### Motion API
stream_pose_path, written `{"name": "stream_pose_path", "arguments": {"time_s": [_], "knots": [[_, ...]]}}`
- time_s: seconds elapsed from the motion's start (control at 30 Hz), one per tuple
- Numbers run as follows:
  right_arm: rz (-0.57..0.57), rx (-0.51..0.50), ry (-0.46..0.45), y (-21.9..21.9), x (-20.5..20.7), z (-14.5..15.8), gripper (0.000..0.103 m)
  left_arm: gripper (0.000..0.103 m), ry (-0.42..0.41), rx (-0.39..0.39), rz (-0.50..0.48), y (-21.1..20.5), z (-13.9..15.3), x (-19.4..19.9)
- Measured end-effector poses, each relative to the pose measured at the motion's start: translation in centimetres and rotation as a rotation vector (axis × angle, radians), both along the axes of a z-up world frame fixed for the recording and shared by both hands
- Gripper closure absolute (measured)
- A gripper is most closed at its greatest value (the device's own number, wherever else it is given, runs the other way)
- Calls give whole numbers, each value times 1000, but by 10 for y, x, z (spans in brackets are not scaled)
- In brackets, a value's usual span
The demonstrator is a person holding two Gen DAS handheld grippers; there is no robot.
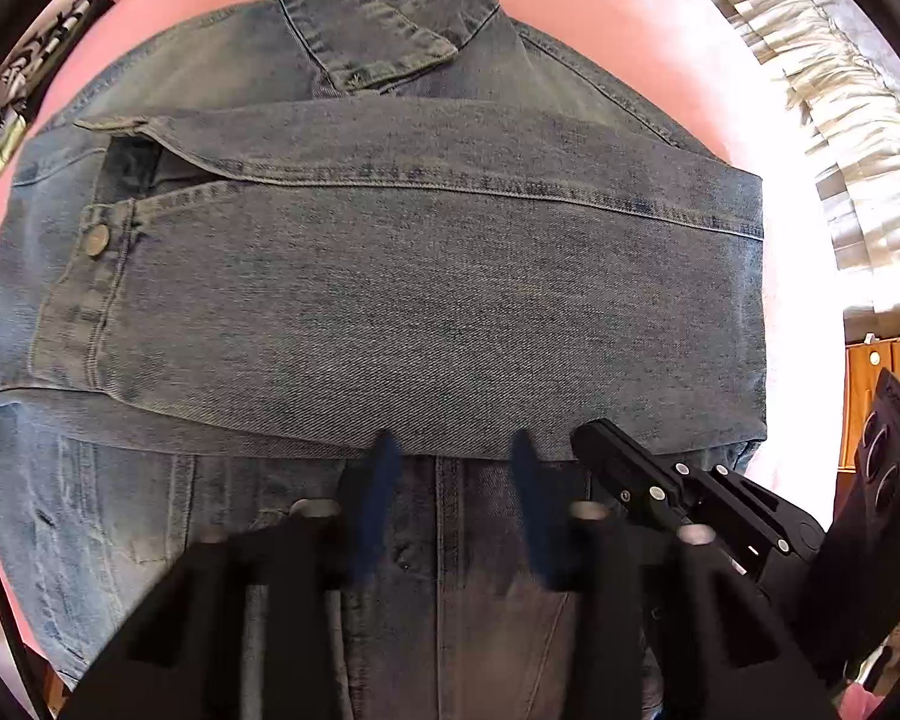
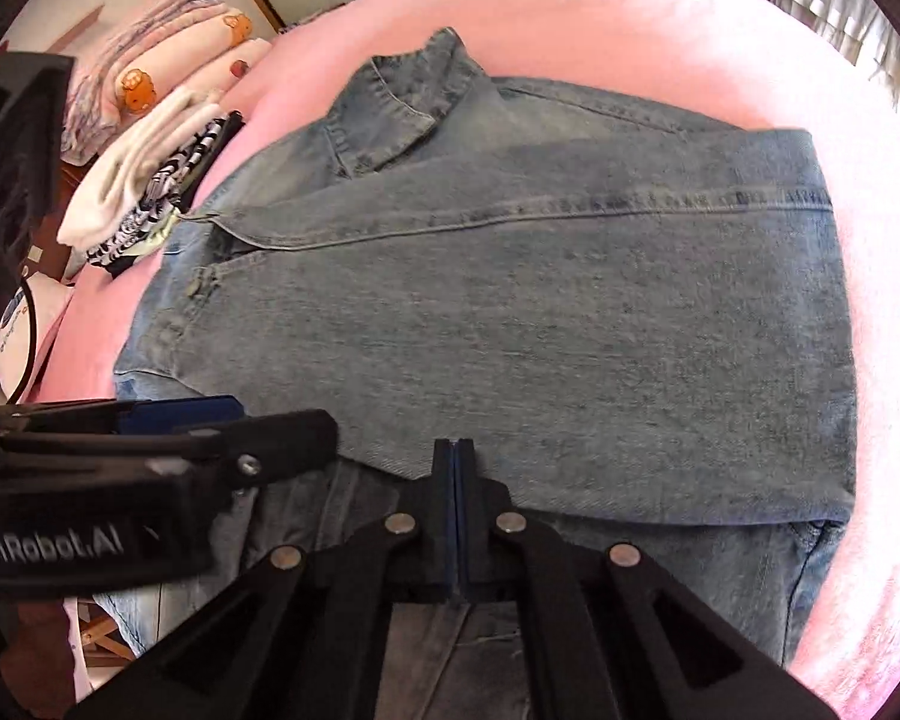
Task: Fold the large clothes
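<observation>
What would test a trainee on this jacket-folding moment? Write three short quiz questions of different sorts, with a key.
1. True or false: both sleeves of the denim jacket are already folded across its body.
2. Multiple choice: the right gripper is A) wide open, B) shut with its pads together, C) out of view.
3. Fill in: the jacket lies on a ____ coloured bed cover.

Key
1. True. One sleeve, its cuff button showing, overlaps the other below the collar.
2. B. It sits at the lower sleeve's near edge; whether cloth is pinched cannot be told. The left gripper is open beside it.
3. Pink.
</observation>
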State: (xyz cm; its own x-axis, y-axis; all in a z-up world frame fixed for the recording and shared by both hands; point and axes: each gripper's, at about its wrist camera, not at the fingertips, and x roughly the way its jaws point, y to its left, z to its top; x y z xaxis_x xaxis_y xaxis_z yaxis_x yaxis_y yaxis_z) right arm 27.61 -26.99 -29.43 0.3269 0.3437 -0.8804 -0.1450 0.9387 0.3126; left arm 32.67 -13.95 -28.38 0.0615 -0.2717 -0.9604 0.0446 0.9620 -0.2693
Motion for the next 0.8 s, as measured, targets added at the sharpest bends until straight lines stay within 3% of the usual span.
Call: {"name": "stream_pose_path", "arguments": {"time_s": [0.03, 0.13, 0.27, 0.63, 0.8], "knots": [[-4, 10, 12, -3, 1, -3, 103, 95, 10, -12, -1, 0, -4, 2], [-12, 23, 42, -9, 2, -9, 103, 96, 15, 5, -2, 1, -11, 2], [-35, -10, 68, -19, 0, -12, 103, 96, 16, 89, 22, 14, -18, 4], [-303, -133, 73, -113, -16, -3, 103, 96, 44, 241, 273, 120, -31, -1], [-402, -46, 106, -138, -15, -4, 103, 96, 31, 260, 351, 149, -27, -5]]}}
